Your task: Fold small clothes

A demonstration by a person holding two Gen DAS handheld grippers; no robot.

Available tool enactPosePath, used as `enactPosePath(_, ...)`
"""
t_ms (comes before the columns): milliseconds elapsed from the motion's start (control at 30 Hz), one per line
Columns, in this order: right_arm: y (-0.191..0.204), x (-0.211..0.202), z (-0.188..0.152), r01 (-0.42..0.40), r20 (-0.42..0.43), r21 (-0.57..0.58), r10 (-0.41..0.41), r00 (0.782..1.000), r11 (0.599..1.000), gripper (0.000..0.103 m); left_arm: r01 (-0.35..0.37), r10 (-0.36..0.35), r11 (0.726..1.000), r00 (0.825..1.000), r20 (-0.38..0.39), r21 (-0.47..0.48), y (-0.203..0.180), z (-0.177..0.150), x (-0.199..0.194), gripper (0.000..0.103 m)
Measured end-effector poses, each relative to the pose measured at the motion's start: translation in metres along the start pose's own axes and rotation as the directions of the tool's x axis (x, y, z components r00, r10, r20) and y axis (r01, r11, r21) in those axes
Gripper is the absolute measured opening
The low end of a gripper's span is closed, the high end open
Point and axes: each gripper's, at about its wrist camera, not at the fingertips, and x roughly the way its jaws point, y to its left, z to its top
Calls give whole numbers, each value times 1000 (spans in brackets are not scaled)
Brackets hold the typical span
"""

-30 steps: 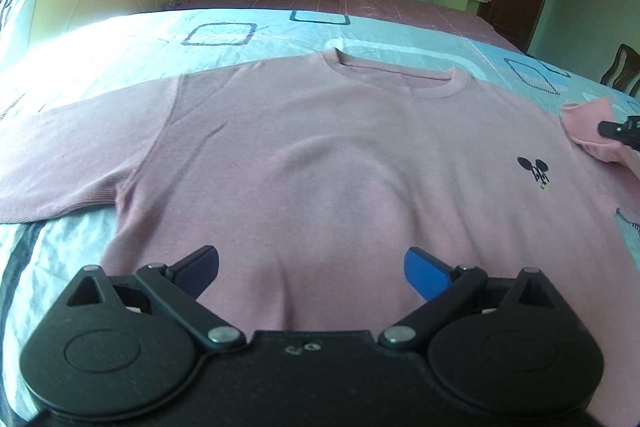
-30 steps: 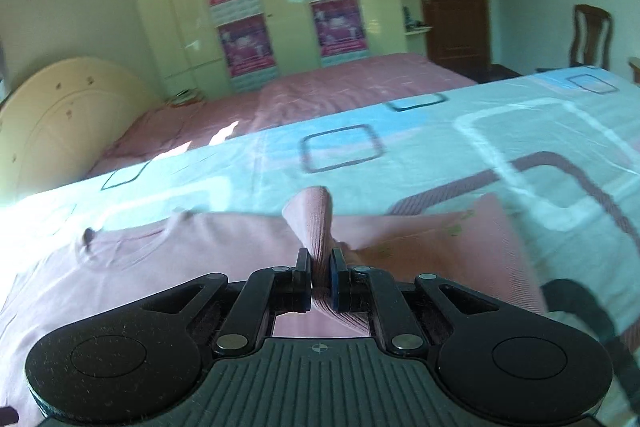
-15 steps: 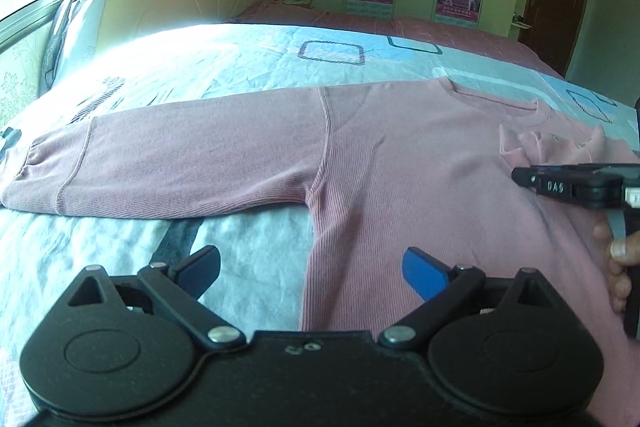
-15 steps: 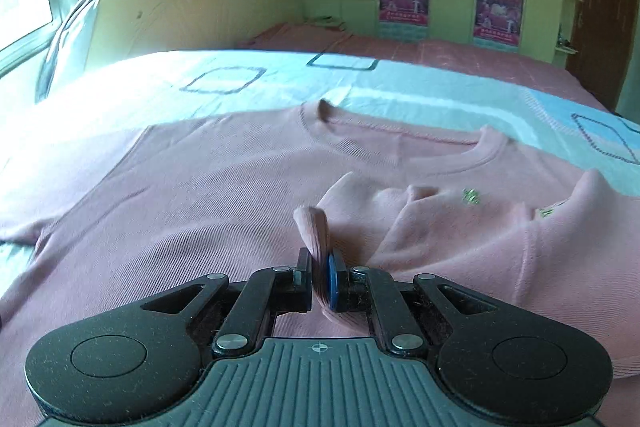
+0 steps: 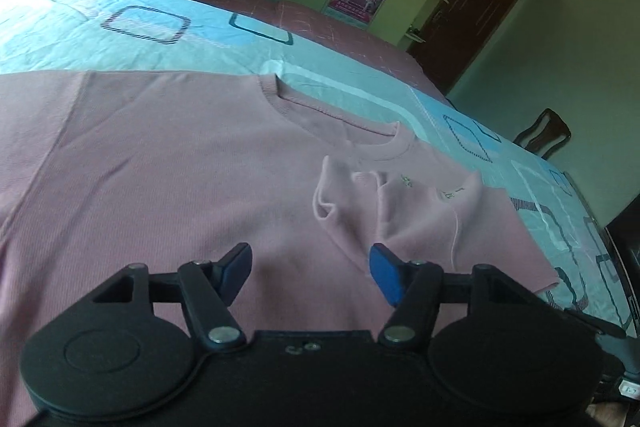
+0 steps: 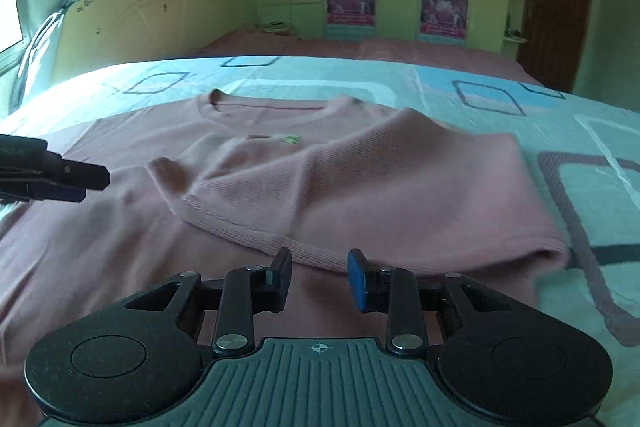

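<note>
Now we hold both grippers low over the bed [image 5: 168,39], each angled down toward the pink sweater [image 5: 160,163] that lies spread flat on the patterned blue sheet [image 6: 500,99], its neckline toward the far side.

Our left gripper [image 5: 310,269] hovers above the middle of the sweater's body; its jaws have just been closing but stand well apart, with nothing between them (only bare pink cloth shows below). In the right wrist view we see this gripper's dark fingertips [image 6: 68,177] poking in from the left edge, over the sweater's chest.

Our right gripper [image 6: 318,277] sits just short of the folded-over sleeve [image 6: 380,187], which lies across the sweater's right side, its ribbed cuff [image 5: 332,203] resting loose on the chest. Its jaws have just been opening and are parted with a clear gap; no cloth is pinched between them, and the sleeve's hem lies just beyond the tips.

Behind the bed we see a cream headboard [image 6: 160,11], green wardrobe doors with posters [image 6: 444,7], a brown door [image 5: 468,15] and a wooden chair [image 5: 544,135].
</note>
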Motion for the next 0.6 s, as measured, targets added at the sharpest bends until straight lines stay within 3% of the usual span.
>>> enactPosePath(100,-37,-7,-8,71,-18,71,-69,997,995,27,-11,12,1000,1000,-21,10,-11,8,27,63)
enactPosePath(233,-75,-3,-7,89,-4,185,-90,996,979,26,-7,7,1000,1000,-16,-5,-16,12,47,57)
enactPosePath(300,-84,2,-5,84,-2,214,-85,996,973,20,1,-2,1000,1000,-15,-17,-17,16,54,44)
enactPosePath(367,-86,4,-3,88,0,223,-90,996,971,19,-11,11,1000,1000,-18,-9,-19,19,59,7)
enactPosePath(433,-85,5,-3,94,2,219,-97,995,971,18,-38,38,999,994,100,0,-23,18,41,7)
enactPosePath(500,-84,4,-5,95,6,214,-99,995,972,18,-55,47,998,968,245,27,-29,13,13,7)
enactPosePath(567,-86,4,-6,89,13,215,-94,996,973,18,-102,91,995,939,332,14,-27,5,-6,7)
enactPosePath(600,-86,4,-7,86,15,214,-91,996,973,18,-139,131,990,933,334,-1,-21,0,-8,7)
